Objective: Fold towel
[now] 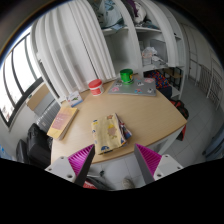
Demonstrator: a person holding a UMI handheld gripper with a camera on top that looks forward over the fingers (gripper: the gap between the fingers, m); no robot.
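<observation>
A patterned yellow towel (107, 131) lies partly folded on the light wooden table (150, 115), just ahead of my fingers near the table's front edge. My gripper (115, 160) is open and empty, held above the floor short of the table. Its pink pads (80, 158) stand wide apart, one to each side of the towel's near end.
On the table stand a red bowl (95, 86), a green cup (126, 75), a grey tray (132, 89) and a flat box (62, 121) at the left. White curtains (70, 45) and shelves (150, 40) stand behind. A dark chair (38, 145) is at the left.
</observation>
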